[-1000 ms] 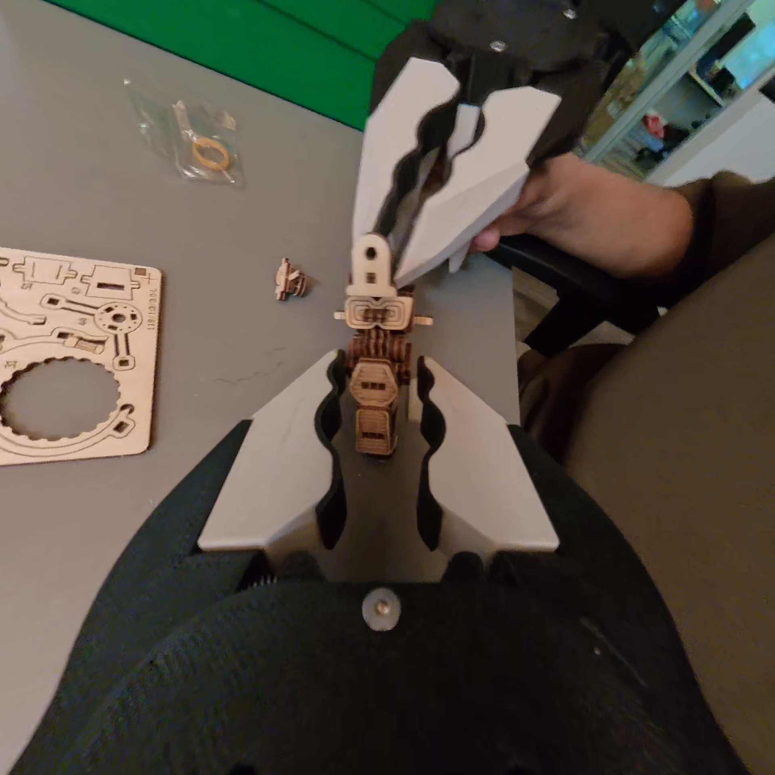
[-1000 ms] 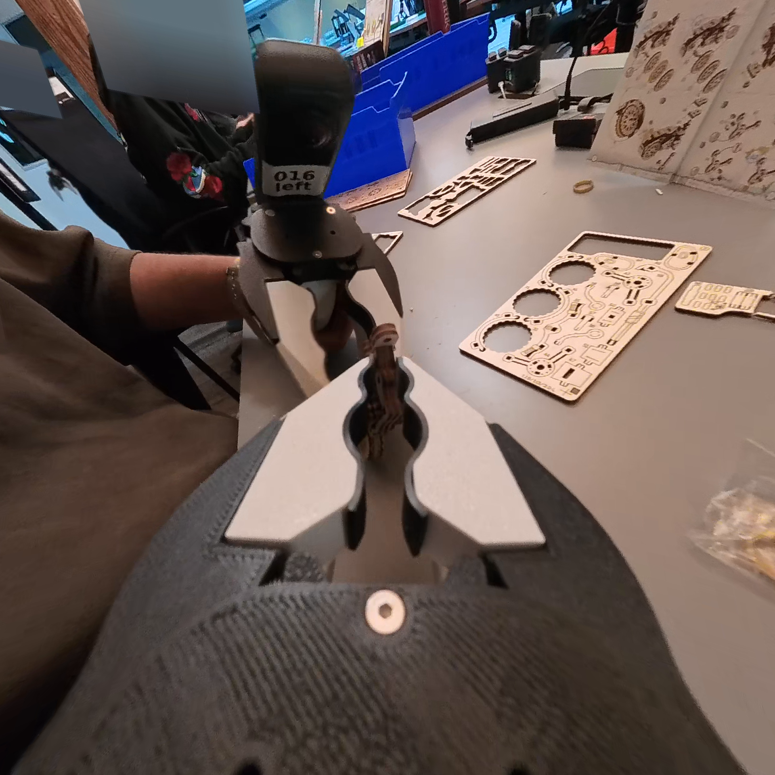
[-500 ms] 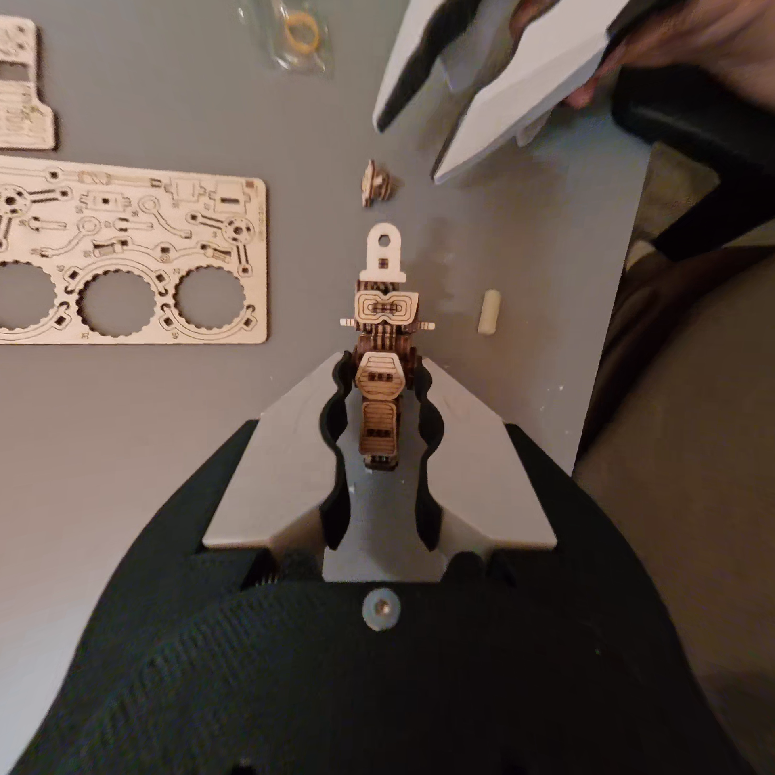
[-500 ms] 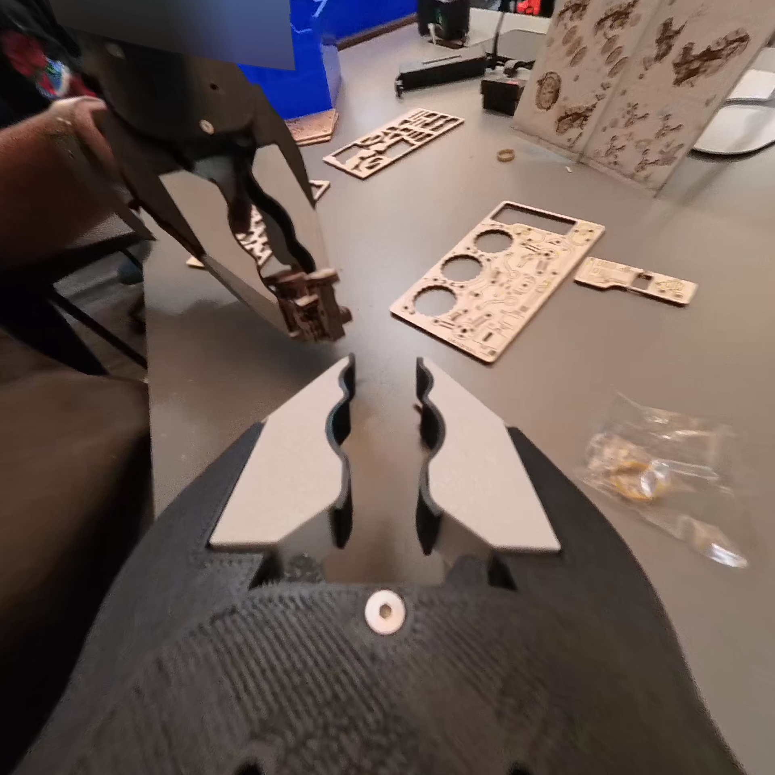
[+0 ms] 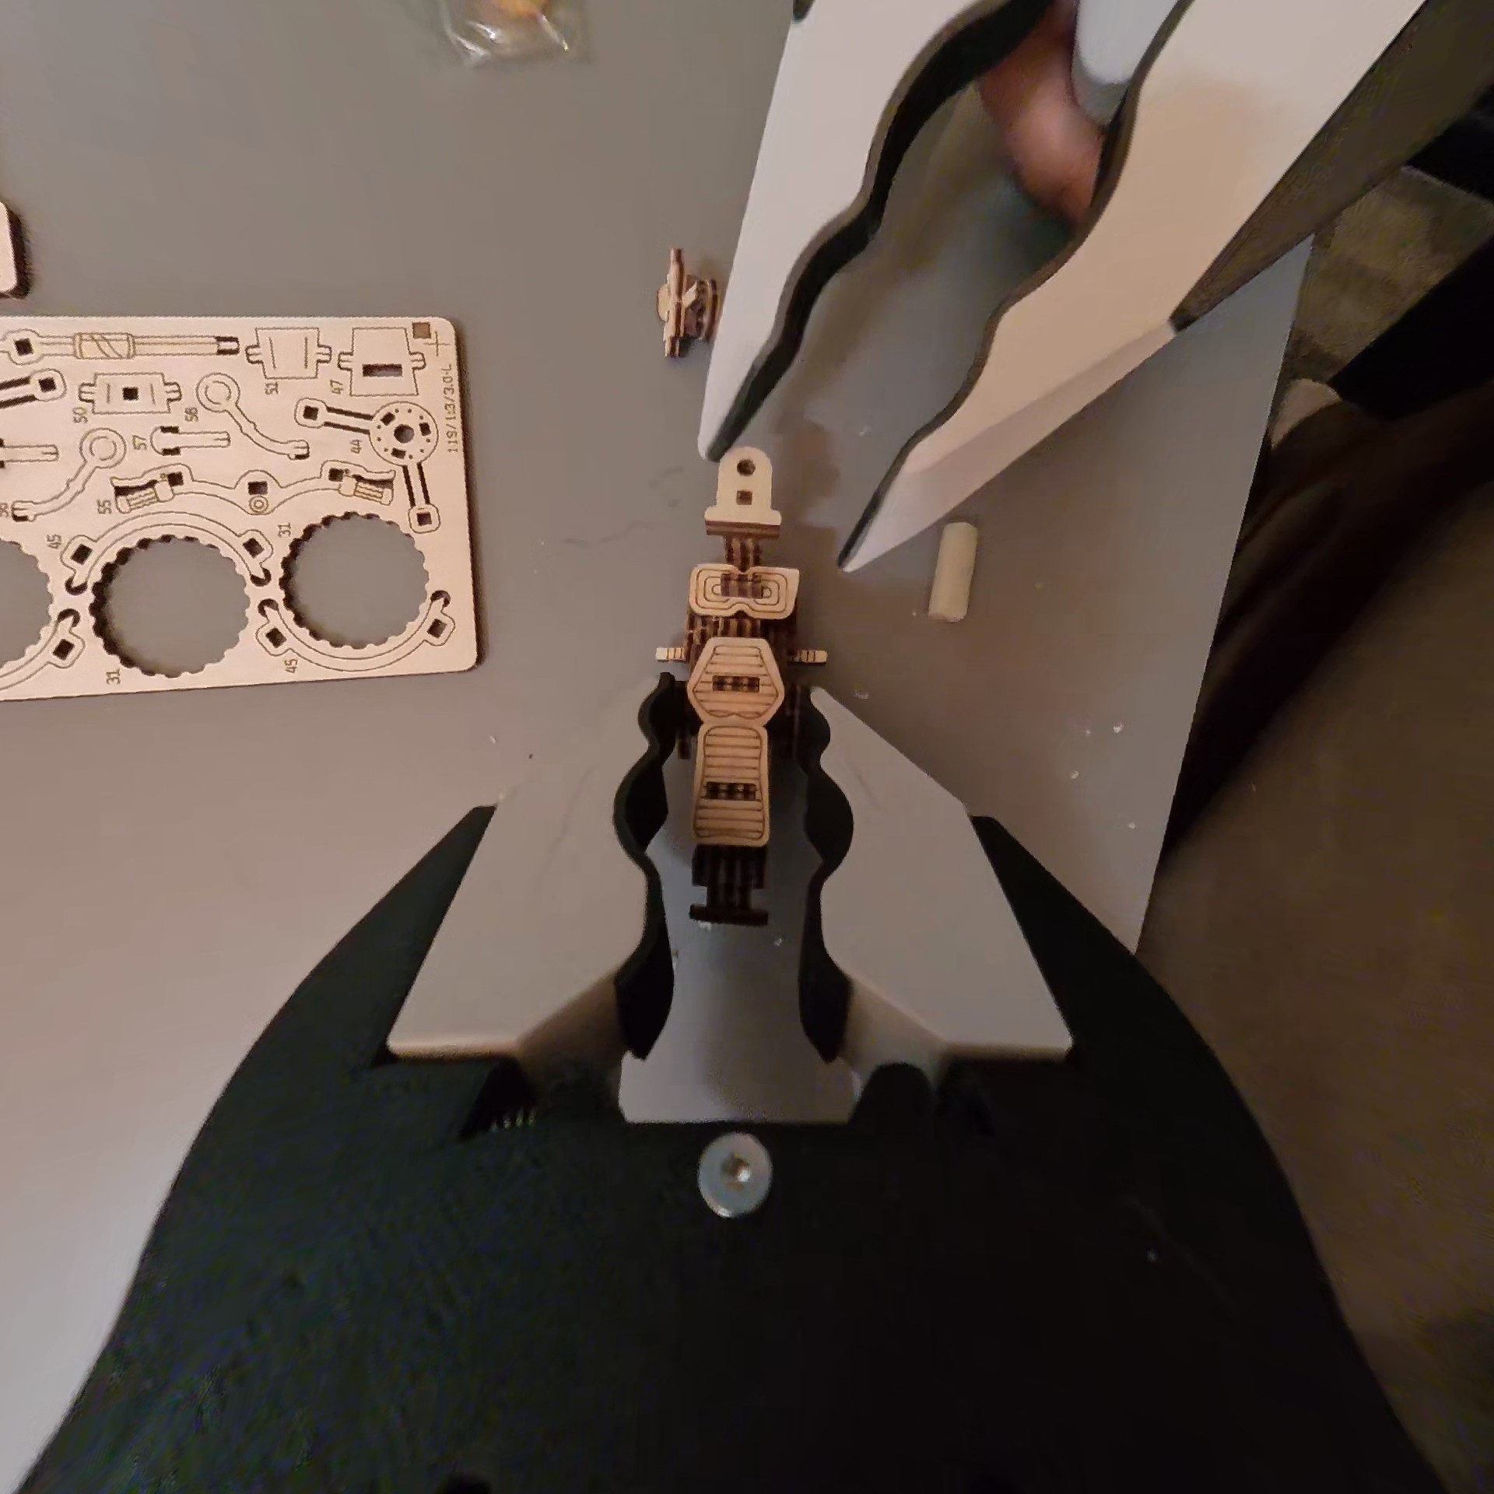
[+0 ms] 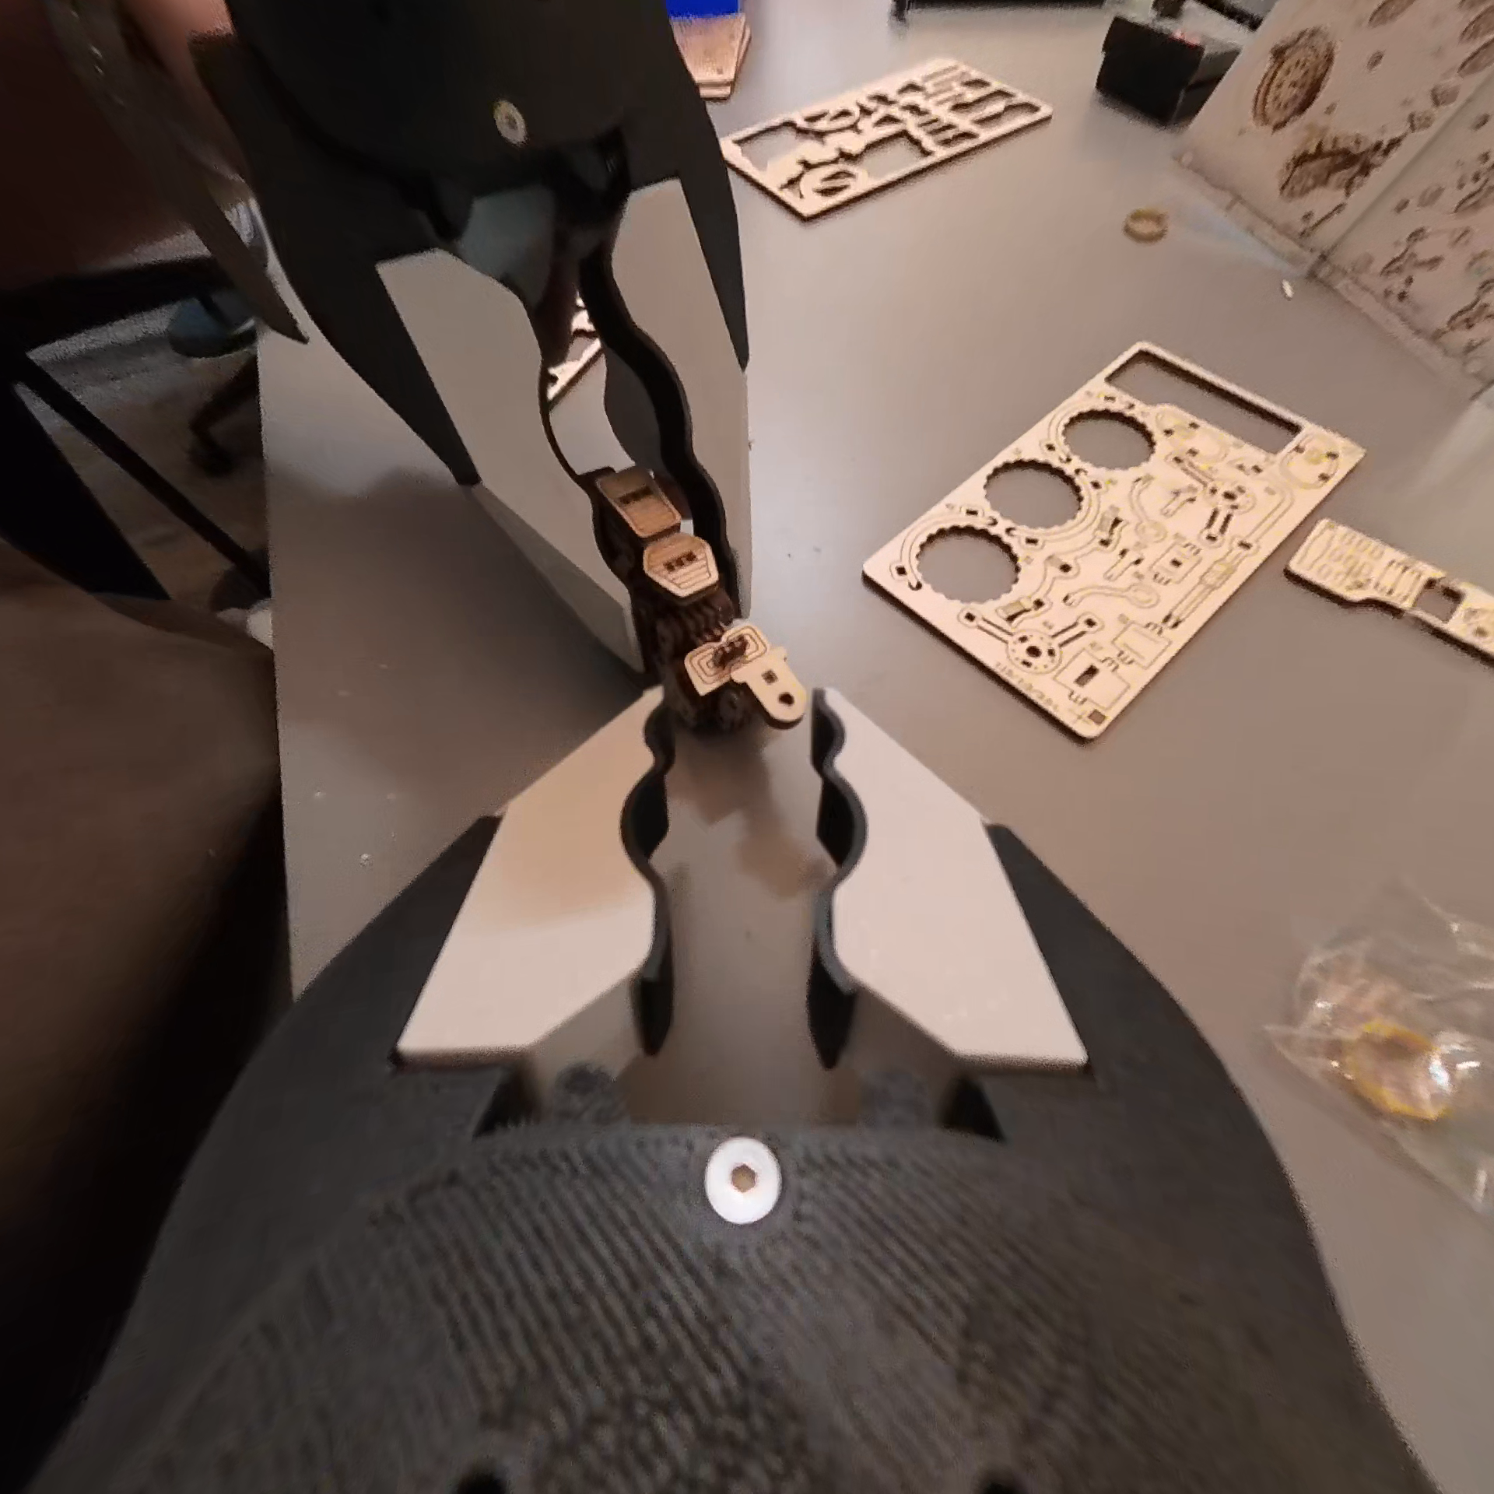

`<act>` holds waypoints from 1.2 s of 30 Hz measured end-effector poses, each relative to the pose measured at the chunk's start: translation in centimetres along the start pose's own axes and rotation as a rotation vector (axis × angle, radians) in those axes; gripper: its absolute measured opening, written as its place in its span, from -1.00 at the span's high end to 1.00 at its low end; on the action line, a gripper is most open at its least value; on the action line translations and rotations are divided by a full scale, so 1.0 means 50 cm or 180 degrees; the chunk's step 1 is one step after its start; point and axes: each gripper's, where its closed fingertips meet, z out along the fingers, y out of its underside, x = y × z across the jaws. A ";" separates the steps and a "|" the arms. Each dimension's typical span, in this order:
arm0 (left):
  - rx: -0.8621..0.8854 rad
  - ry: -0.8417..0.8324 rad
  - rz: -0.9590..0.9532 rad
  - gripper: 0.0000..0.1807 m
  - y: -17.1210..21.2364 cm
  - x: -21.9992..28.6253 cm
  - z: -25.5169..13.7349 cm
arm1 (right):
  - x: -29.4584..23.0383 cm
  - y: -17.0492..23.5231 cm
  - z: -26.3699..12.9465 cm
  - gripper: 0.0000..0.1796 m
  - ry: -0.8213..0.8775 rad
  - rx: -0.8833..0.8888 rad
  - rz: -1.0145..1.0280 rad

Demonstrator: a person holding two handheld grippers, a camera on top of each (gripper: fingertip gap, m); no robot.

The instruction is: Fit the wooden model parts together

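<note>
Left wrist view is showing the left tongs pinching a partly built wooden model between their wavy inner edges, with the model's tabbed front end projecting past the tips. The model is hanging above the grey desk, close to the desk's right edge.

The right tongs are entering from the upper right with their fingers spread and nothing between them. The tip of one finger is sitting just beside the model's tabbed end; contact cannot be confirmed.

On the desk, a laser-cut wooden parts sheet with toothed round cut-outs is lying to the left. A small loose wooden assembly is lying near the right tongs, and a short pale dowel is lying near the desk edge. A clear plastic bag is showing at the top edge.

Right wrist view is showing the right tongs spread, with the model just ahead of their tips, gripped by the left tongs. The parts sheet, a narrow wooden strip, another cut-out sheet and the plastic bag are lying well apart on the desk.
</note>
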 end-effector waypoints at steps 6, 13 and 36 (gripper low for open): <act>0.0118 0.0095 -0.0039 0.67 -0.001 0.007 0.005 | -0.001 0.013 0.006 0.74 -0.0013 -0.0082 0.0063; 0.0511 0.0174 -0.0107 0.48 -0.005 0.020 0.023 | -0.004 0.021 0.007 0.82 -0.0040 -0.0134 0.0044; 0.0777 -0.0384 -0.0321 0.61 -0.019 -0.044 0.013 | 0.022 0.012 0.005 0.77 0.0169 -0.0046 0.0008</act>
